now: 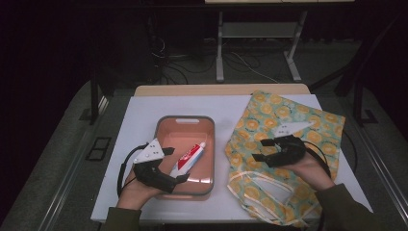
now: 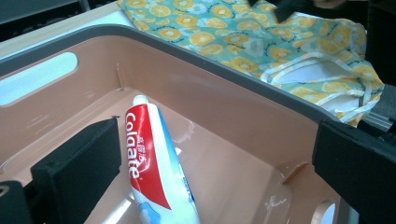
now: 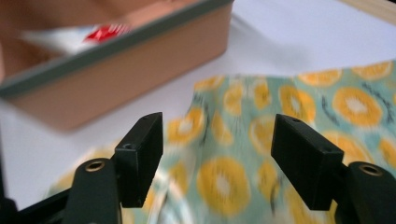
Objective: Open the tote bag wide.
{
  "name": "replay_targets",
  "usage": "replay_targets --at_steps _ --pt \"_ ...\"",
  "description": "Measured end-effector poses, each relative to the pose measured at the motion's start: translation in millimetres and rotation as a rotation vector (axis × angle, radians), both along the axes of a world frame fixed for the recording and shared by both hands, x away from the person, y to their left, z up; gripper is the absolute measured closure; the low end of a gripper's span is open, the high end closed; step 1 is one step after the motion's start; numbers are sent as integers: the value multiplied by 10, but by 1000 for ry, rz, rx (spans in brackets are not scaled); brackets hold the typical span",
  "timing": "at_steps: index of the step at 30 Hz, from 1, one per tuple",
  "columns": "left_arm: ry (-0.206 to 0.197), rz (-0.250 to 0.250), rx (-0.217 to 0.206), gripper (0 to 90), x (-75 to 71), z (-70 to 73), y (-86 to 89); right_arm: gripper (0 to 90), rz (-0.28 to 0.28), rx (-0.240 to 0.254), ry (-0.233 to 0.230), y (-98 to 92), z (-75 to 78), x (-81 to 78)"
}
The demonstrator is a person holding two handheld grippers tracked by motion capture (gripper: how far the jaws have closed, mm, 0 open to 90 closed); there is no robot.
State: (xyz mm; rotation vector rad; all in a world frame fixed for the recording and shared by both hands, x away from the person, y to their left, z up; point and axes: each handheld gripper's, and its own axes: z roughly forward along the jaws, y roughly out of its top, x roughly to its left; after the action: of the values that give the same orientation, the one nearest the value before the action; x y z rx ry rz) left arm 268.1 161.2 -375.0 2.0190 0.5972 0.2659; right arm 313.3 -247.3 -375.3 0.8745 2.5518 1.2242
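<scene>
The left gripper (image 1: 179, 165) is hovering at the near edge of the pink tray (image 1: 185, 120), its 2 jaws standing wide apart with nothing pressed between them. A toothpaste tube (image 1: 188, 160) is lying on the tray floor, just beside one jaw without being clamped. The right gripper (image 1: 260, 149) is hanging over the orange-print cloth bag (image 1: 288, 113), which is lying flat on the white table (image 1: 139, 125) just right of the tray; its jaws are spread and gripping nothing.
</scene>
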Motion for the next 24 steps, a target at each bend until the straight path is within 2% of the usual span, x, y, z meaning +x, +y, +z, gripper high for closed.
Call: replay_targets --at_steps 1,2,3,6,7,8,9,10,12,13,15,17,21,22,24 --pt "1 0 0 1 1 1 1 334 0 0 0 0 0 0" --pt "2 -1 -1 0 2 0 1 330 10 -18 7 -118 -55 -102" --pt "3 1 -3 1 4 0 4 332 10 -27 10 -161 -83 -138" --pt "1 0 -1 0 1 0 1 338 31 -104 17 -304 -242 -262" --pt "1 0 1 0 0 0 -1 338 31 -104 17 -304 -242 -262" --pt "1 0 1 0 1 -1 -2 349 48 -153 28 -389 -385 -329" --pt "1 1 0 0 1 0 0 349 48 -153 28 -389 -385 -329" --pt "1 1 -1 0 0 -1 1 373 47 -176 44 -462 -496 -374" --pt "0 1 1 0 -1 0 0 409 48 -199 68 -516 -590 -401" --pt "1 1 1 0 -1 -1 -2 409 48 -199 68 -516 -590 -401" --pt "0 0 3 0 -2 -1 -4 451 60 -230 83 -537 -665 -422" --pt "-1 1 3 1 -3 -2 -5 604 69 -225 73 -545 -653 -434" --pt "-2 3 3 1 -3 -3 -8 838 84 -222 65 -504 -660 -447" --pt "-2 3 5 1 -3 -3 -9 887 79 -226 56 -496 -662 -439" --pt "-3 3 8 1 -3 -3 -10 897 68 -227 62 -485 -659 -429"
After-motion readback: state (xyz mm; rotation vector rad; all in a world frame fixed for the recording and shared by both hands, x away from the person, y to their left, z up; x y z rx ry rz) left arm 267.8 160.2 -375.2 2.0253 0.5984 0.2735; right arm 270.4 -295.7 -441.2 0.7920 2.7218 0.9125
